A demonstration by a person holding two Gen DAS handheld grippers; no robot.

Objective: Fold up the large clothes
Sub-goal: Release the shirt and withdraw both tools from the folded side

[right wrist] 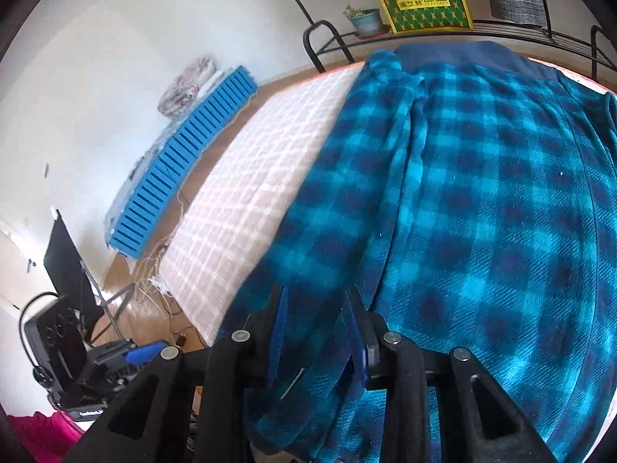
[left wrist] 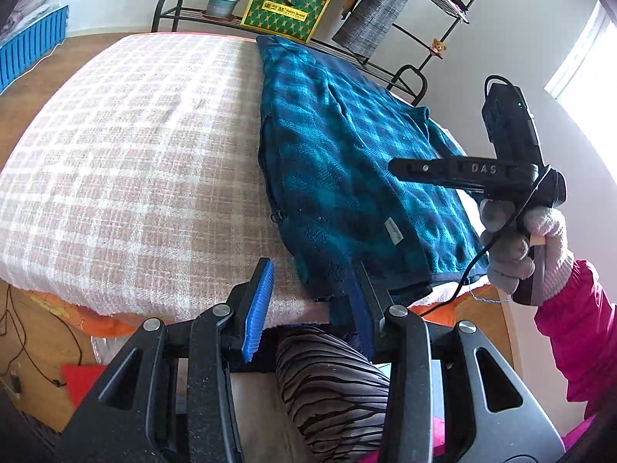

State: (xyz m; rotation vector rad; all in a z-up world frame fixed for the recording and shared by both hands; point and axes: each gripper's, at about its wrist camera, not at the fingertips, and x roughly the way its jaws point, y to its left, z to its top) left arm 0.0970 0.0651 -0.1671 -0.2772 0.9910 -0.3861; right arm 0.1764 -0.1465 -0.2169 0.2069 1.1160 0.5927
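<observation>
teal and navy plaid fleece garment point(left wrist: 347, 162) lies folded lengthwise on the right part of a pink and white checked blanket point(left wrist: 135, 146) covering the bed, navy band at the far end. left gripper point(left wrist: 308, 305) has blue pads parted, nothing between them, at the garment's near hem corner. right gripper point(right wrist: 320, 332) jaws apart with a fleece fold lying between them, not pinched as far as visible. gloved right hand point(left wrist: 516, 247) holds that tool. behind: black metal rack point(left wrist: 216, 11), green and yellow box point(left wrist: 285, 7), small potted plant point(left wrist: 219, 0).
</observation>
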